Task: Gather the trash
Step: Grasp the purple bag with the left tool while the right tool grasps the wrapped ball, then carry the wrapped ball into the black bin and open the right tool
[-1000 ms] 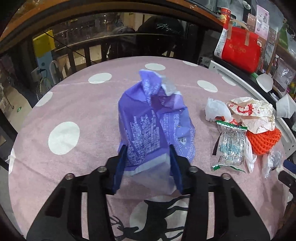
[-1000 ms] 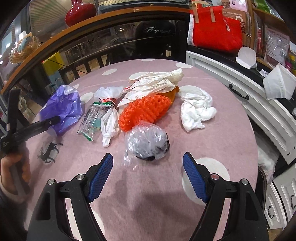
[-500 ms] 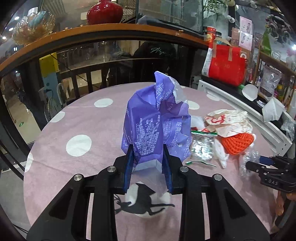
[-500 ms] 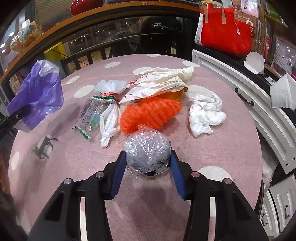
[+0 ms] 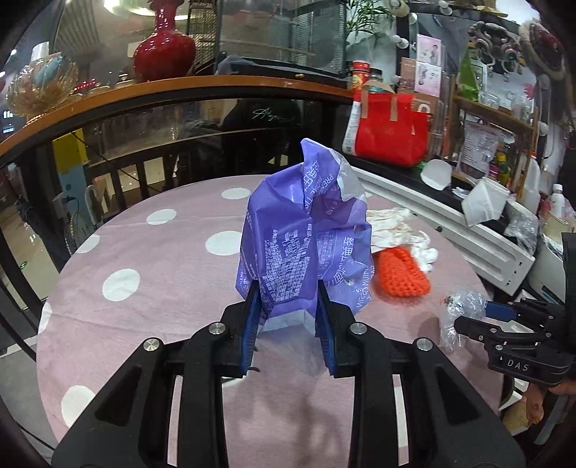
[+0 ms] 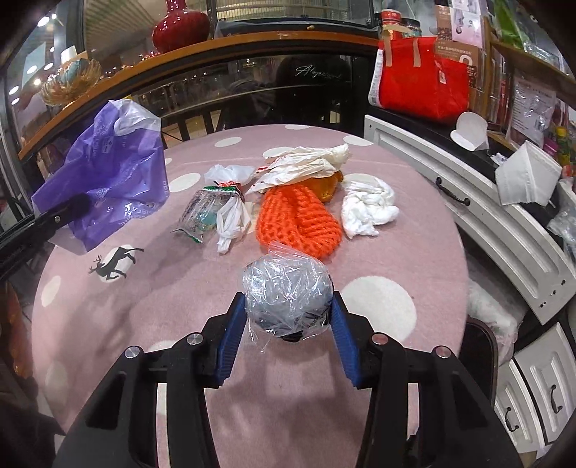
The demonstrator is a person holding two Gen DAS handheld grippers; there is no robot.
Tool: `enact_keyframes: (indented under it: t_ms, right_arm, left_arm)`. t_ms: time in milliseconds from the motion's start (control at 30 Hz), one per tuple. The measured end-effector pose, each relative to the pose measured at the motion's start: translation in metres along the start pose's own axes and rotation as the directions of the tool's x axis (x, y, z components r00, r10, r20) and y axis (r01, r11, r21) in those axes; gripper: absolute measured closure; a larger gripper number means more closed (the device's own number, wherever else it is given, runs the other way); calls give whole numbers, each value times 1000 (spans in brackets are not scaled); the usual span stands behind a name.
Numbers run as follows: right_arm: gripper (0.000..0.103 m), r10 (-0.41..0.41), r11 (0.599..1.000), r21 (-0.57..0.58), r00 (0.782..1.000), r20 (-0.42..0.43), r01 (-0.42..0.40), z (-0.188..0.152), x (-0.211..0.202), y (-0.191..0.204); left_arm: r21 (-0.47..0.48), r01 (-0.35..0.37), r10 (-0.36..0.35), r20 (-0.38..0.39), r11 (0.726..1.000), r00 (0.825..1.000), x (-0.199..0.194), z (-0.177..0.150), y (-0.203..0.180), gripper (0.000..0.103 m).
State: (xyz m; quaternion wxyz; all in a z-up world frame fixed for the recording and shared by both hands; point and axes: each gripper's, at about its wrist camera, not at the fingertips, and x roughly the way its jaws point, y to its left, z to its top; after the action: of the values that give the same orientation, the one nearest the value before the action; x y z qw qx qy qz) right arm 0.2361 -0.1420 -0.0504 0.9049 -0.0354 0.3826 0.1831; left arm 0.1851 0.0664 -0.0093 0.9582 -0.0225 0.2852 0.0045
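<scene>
My left gripper (image 5: 288, 309) is shut on a purple plastic bag (image 5: 302, 237) and holds it up above the pink dotted tablecloth (image 5: 162, 259). The bag also shows at the left of the right wrist view (image 6: 108, 180). My right gripper (image 6: 288, 320) is shut on a crumpled clear plastic ball (image 6: 286, 291), lifted a little off the cloth; it shows in the left wrist view too (image 5: 462, 306). On the table lie an orange foam net (image 6: 297, 219), a white paper wrapper (image 6: 306, 163), a white crumpled tissue (image 6: 367, 208), a clear snack packet (image 6: 201, 212) and a small white bag (image 6: 232, 223).
A white drawer cabinet (image 6: 504, 230) runs along the table's right side, with a red bag (image 6: 421, 79) and white masks (image 6: 529, 174) on it. A dark railing and wooden shelf with a red vase (image 6: 181, 27) stand behind. A black deer print (image 6: 115, 264) marks the cloth.
My left gripper closed on the purple bag and lifted it off the table. My right gripper moved forward, closed on the clear plastic ball and raised it slightly.
</scene>
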Motion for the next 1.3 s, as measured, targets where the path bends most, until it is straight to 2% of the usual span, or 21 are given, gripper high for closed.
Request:
enact_keyframes:
  t_ms: [333, 633, 800, 933, 1100, 1300]
  right_arm:
    - [57, -46, 998, 47, 999, 24, 45, -23, -35, -31]
    - [57, -181, 973, 150, 983, 18, 176, -52, -65, -90]
    - [57, -256, 944, 209, 966, -23, 255, -71, -71, -126]
    - [57, -301, 908, 270, 947, -109, 320, -93, -59, -160]
    - [57, -280, 880, 336, 937, -208, 337, -121, -31, -190]
    - [56, -228, 846, 408, 925, -305, 343, -155, 6, -213]
  left_arm:
    - [57, 97, -97, -3, 994, 995, -12, -5, -52, 73]
    - [127, 210, -206, -44, 970, 978, -11, -15, -114, 73]
    - [165, 290, -279, -90, 943, 956, -4, -22, -154, 73]
    - [190, 356, -334, -137, 915, 932, 3, -30, -187, 73]
    - [217, 415, -379, -191, 884, 906, 13, -38, -224, 73]
    - [248, 458, -402, -246, 854, 882, 28, -45, -263, 73]
